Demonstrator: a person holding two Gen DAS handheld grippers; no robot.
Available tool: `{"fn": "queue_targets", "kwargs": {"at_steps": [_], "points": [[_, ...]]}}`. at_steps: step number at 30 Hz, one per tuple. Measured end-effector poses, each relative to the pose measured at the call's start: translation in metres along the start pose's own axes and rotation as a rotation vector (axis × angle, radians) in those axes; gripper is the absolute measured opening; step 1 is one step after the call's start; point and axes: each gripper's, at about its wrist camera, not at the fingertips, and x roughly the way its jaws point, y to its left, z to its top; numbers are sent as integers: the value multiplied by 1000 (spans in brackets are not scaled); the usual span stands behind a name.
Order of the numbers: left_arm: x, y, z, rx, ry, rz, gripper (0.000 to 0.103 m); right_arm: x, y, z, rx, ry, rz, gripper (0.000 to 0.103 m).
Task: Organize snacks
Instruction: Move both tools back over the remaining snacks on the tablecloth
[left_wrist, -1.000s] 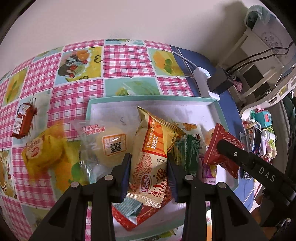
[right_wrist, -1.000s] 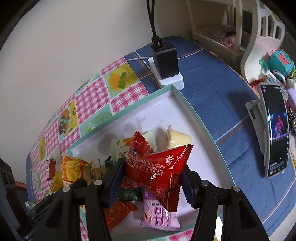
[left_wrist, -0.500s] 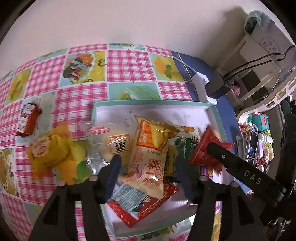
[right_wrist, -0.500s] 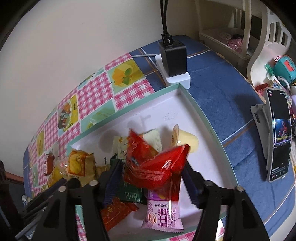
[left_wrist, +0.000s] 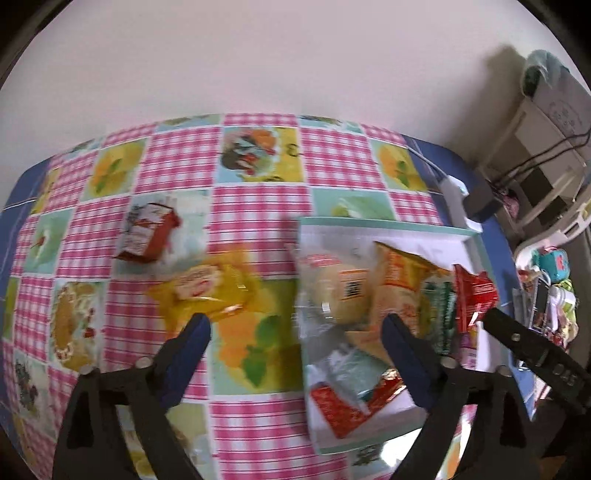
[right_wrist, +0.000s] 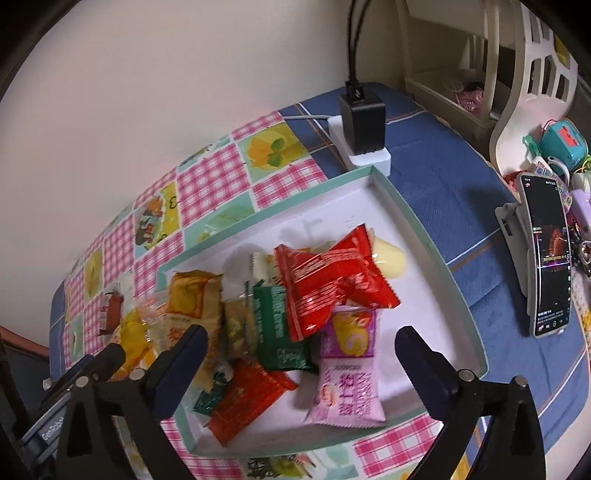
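tablecloth: pink gingham | tray: mint rim | packet: red, probably foil

Plain off-white wall behind, evenly lit, with soft shadows toward the right-hand corner. In front of it, a table under a blue cloth, overlaid with a pink-checked oilcloth printed with fruit pictures. At the far edge, a white power strip carrying a black plug-in charger, cables running up the wall. To the right, a cream plastic shelf rack with cut-out sides, cluttered with small items.
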Motion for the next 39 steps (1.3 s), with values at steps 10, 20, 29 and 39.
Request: {"fn": "queue_targets", "kwargs": {"at_steps": [10,20,29,39], "points": [[-11,48,-13,-11,-40,97,103,-11,45,-20,-16,-21,38,103],[-6,106,-20,-98,-49,133,103,-3,112,-35,-95,-16,75,103],[-2,147,-14,-185,-58,148,103,18,166,-46,-159,8,82,103],[-1,170,-7,-215,-68,172,103,42,195,-53,-185,39,79,103]]}}
